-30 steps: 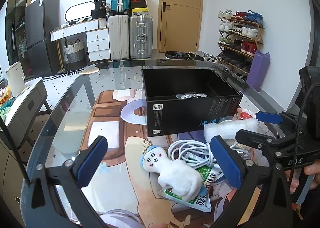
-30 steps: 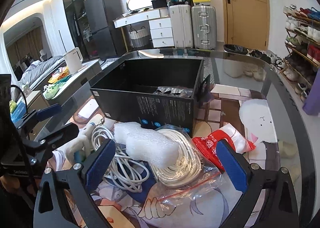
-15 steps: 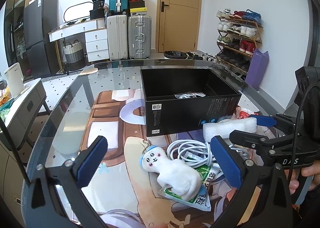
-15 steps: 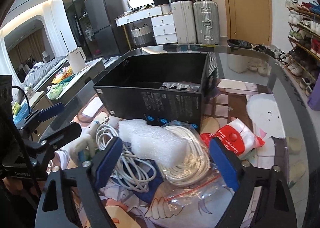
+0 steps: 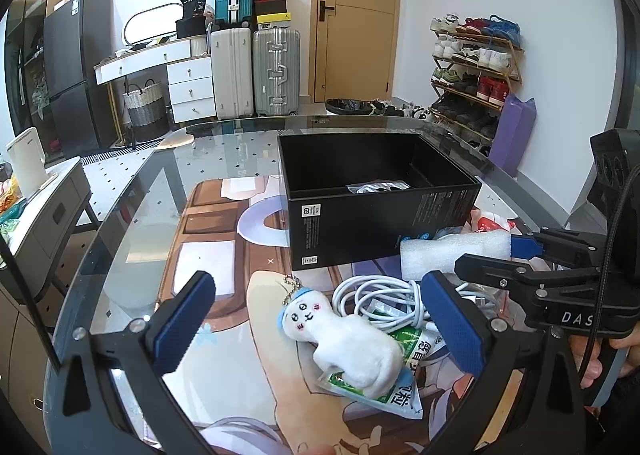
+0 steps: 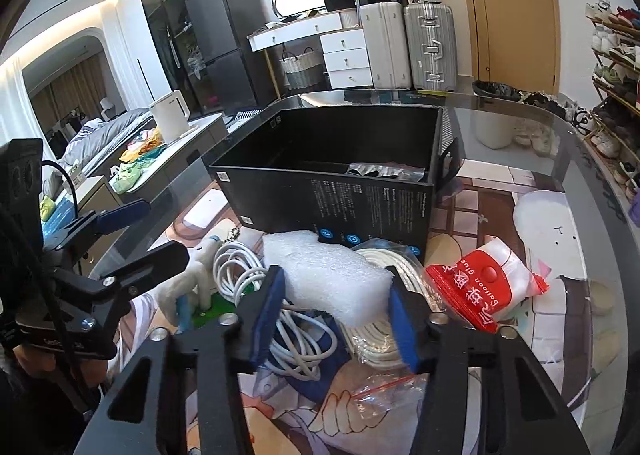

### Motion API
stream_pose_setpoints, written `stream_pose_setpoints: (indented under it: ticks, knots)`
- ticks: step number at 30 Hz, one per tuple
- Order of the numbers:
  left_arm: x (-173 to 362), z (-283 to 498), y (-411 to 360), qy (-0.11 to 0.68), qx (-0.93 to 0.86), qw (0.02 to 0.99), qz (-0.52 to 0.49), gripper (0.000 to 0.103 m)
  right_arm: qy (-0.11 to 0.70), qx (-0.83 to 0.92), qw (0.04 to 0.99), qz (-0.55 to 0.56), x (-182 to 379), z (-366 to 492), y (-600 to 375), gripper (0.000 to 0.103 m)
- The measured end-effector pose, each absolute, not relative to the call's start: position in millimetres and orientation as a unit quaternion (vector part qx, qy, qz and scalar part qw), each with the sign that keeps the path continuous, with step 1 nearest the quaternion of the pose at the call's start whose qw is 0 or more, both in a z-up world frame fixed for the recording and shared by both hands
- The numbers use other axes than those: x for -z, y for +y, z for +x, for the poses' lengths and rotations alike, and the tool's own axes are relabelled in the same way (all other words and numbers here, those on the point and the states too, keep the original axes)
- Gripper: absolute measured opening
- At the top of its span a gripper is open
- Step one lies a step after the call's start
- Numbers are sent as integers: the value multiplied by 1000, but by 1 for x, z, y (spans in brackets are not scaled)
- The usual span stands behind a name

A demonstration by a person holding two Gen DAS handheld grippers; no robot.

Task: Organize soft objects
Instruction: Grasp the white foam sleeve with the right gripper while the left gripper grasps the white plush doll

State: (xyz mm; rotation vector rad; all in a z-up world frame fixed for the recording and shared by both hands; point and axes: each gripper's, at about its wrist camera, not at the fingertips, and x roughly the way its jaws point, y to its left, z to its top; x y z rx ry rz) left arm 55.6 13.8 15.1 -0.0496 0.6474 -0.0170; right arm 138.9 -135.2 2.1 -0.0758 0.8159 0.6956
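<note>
**Mia:** Which step are we at?

**Ben:** The picking-up step. The right gripper (image 6: 334, 317) has its jaws closing on the white foam block (image 6: 326, 273). The block sits between the two blue pads, and both pads look like they touch its sides. It is a soft thing, so I think the squeeze should stay gentle.

**Mia:** Is the block off the surface yet?

**Ben:** I cannot tell. It lies on top of the white cables (image 6: 256, 275), close in front of the black box (image 6: 336, 195).

**Mia:** What about the other one?

**Ben:** The left gripper (image 5: 316, 329) has its jaws wide apart and holds nothing. The little white plush toy (image 5: 348, 339) lies between them, but the pads do not touch it. The toy rests partly on a green and white packet (image 5: 400, 391).

**Mia:** So what comes next?

**Ben:** My guess is that the foam block has to go up and over the near wall of the box, then down inside. The lift should be straight up, so the cables under it do not come along.

**Mia:** Is there room in the box?

**Ben:** It looks mostly empty. One clear bag (image 5: 376, 188) lies at the back of it. A red and white packet (image 6: 484, 287) waits on the surface (image 5: 132, 247) to the right of the block.
</note>
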Motion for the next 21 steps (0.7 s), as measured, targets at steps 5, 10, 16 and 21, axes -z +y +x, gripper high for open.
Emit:
stream_pose_setpoints:
  ticks: [5, 10, 16, 21]
  knots:
    - [-15, 55, 14, 321, 9, 947, -22, 103, 374, -334, 864, -39, -7, 136, -138, 48]
    - [-15, 56, 14, 326, 14, 945, -21, 103, 359, -339, 869, -36, -18, 132, -143, 48]
    - [-11, 58, 14, 341, 19, 939, -27, 103, 343, -344, 873, -38, -29, 126, -147, 48]
    - [-5, 64, 20, 365, 8, 930, -46, 103, 336, -348, 874, -43, -32, 121, -146, 48]
